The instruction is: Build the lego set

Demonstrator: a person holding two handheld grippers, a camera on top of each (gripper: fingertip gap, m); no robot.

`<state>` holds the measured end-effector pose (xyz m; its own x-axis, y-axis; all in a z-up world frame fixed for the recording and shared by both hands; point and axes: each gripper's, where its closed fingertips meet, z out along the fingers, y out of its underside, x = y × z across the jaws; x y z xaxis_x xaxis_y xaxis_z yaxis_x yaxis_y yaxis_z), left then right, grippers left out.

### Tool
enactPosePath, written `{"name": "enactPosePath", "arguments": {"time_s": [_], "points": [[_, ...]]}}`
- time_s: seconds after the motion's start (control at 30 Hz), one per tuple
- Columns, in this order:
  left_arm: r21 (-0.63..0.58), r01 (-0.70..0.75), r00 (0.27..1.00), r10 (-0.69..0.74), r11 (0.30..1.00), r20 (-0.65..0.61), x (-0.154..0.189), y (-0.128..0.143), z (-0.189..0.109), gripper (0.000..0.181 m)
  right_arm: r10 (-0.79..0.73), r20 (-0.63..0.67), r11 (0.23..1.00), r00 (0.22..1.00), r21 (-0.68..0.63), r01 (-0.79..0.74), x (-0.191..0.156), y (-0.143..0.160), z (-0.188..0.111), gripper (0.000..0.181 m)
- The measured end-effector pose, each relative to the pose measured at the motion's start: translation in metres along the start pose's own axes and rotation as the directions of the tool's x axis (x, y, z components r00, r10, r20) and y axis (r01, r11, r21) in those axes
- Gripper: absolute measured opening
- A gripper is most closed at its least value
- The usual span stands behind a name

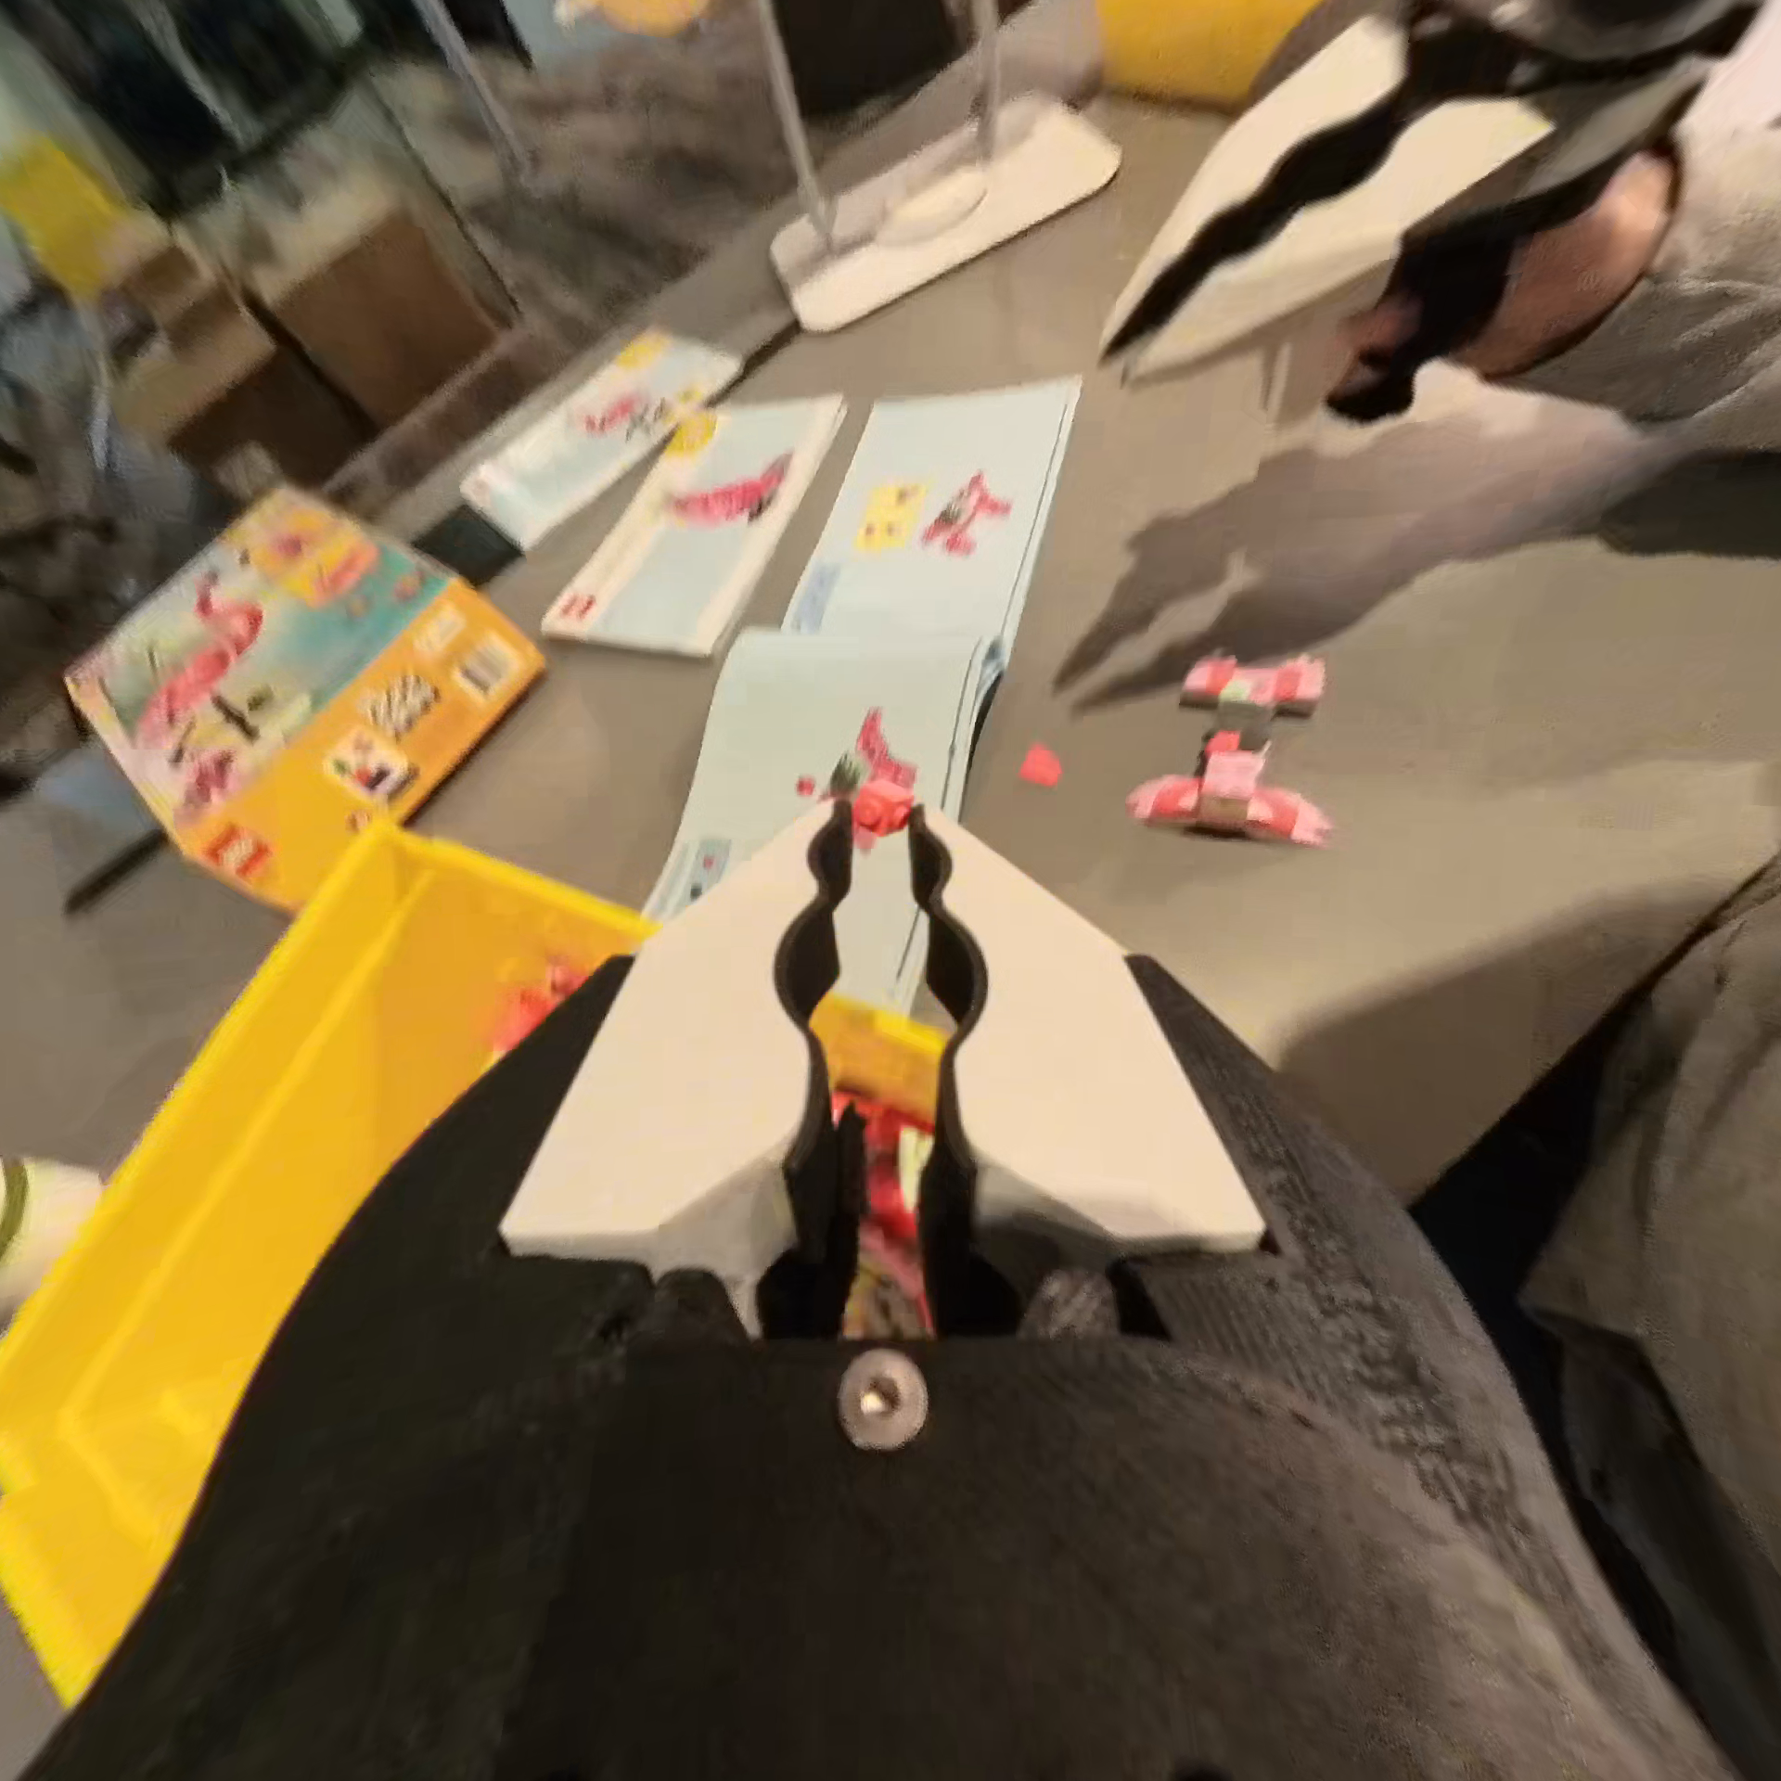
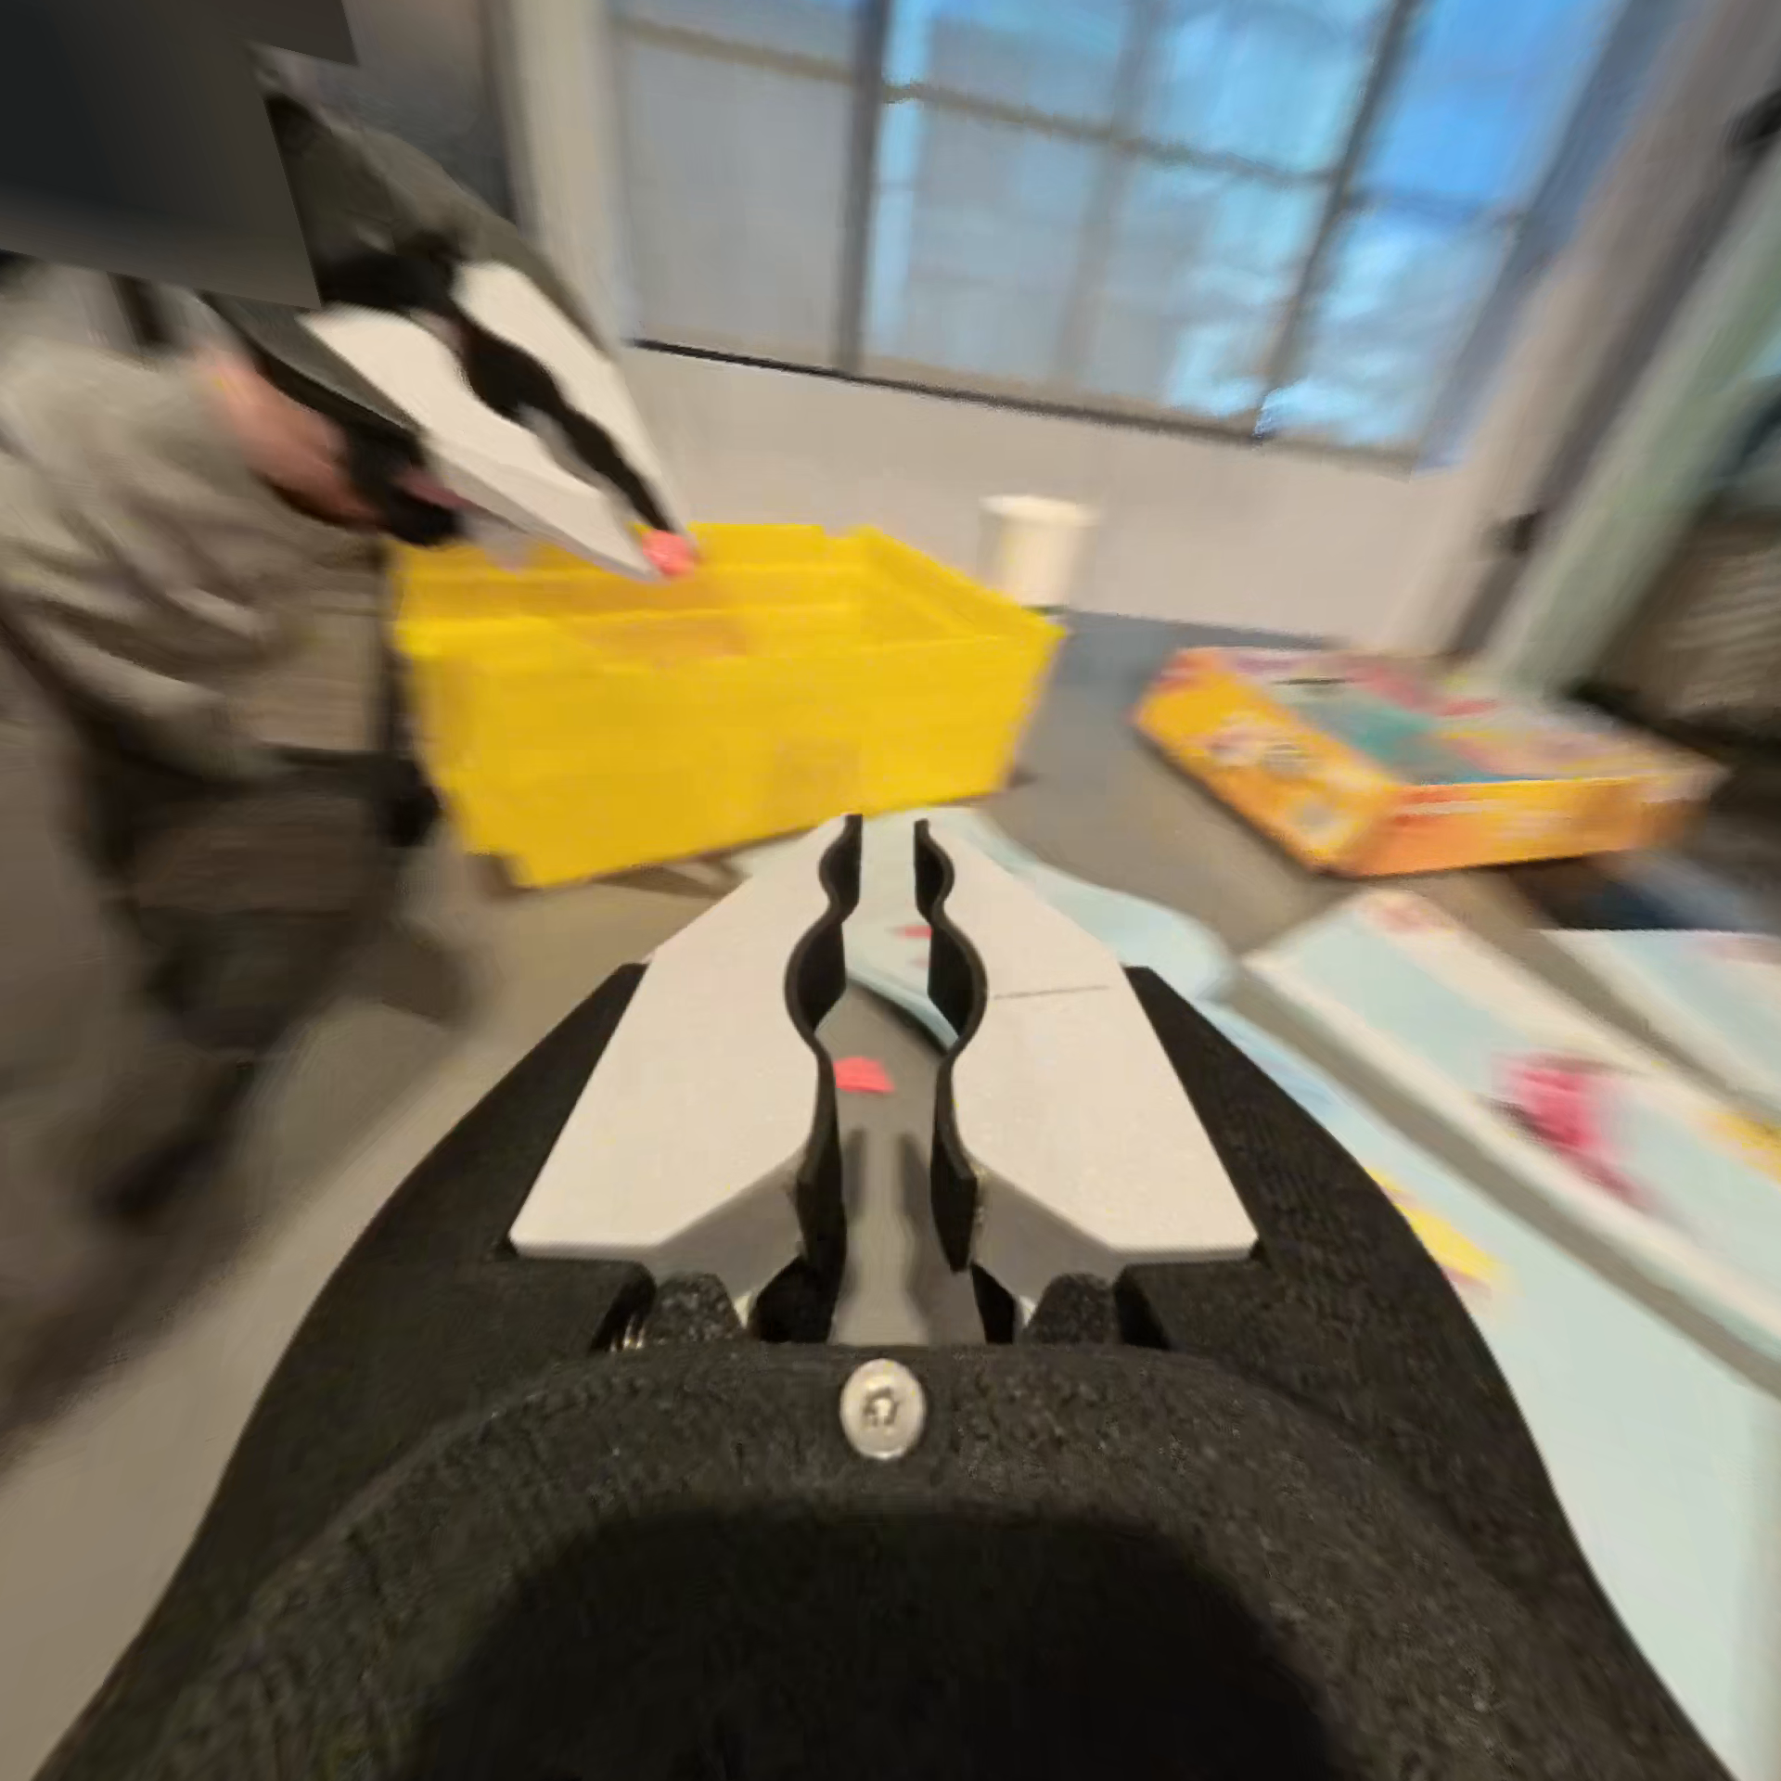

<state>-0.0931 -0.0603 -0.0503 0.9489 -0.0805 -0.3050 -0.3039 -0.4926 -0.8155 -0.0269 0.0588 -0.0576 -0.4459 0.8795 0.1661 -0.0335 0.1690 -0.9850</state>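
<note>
Your left gripper (image 1: 879, 819) pinches a small red plastic brick (image 1: 879, 808) by its tips above the yellow plastic bin (image 1: 241, 1089); a shallow grip risks dropping it. Your right gripper (image 2: 884, 827) stands parted, empty.

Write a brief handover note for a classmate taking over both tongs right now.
Left tongs: shut on a small red brick, raised over the yellow bin.
Right tongs: open, empty, in the air above the table.
On the table: part-built pink model, loose red piece, open booklet, box.
Done: brick picked.
Left: likely fit it to the model, then continue with the remaining pieces.
</note>
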Motion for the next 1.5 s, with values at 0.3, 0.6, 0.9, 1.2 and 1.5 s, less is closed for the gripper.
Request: {"name": "enactPosePath", "arguments": {"time_s": [0.3,0.6,0.9,1.2,1.5], "points": [[0.046,-0.233,0.963,0.237,0.971,-0.130,0.066,-0.049,0.049,0.010,0.167,0.267,0.980,0.949,-0.146,-0.132,-0.056,-0.025,0.011,0.008],[0.105,-0.342,0.879,0.357,0.934,-0.317,0.127,-0.058,0.072,0.011,0.262,0.404,0.959,0.876,-0.215,-0.187,-0.070,-0.004,-0.033,0.008],[0.126,-0.459,0.777,0.466,0.880,-0.424,0.163,-0.053,0.091,0.010,0.384,0.472,0.915,0.793,-0.306,-0.261,-0.069,0.021,-0.069,0.023],[-0.045,-0.596,0.675,0.470,0.802,-0.568,0.212,-0.021,0.158,0.011,0.252,0.073,0.942,0.965,-0.249,-0.227,0.019,0.078,-0.117,0.026],[0.205,-0.574,0.591,0.574,0.793,-0.567,0.235,-0.039,0.173,0.011,0.408,0.378,0.877,0.831,-0.416,-0.241,-0.053,0.097,-0.136,0.027]]}}
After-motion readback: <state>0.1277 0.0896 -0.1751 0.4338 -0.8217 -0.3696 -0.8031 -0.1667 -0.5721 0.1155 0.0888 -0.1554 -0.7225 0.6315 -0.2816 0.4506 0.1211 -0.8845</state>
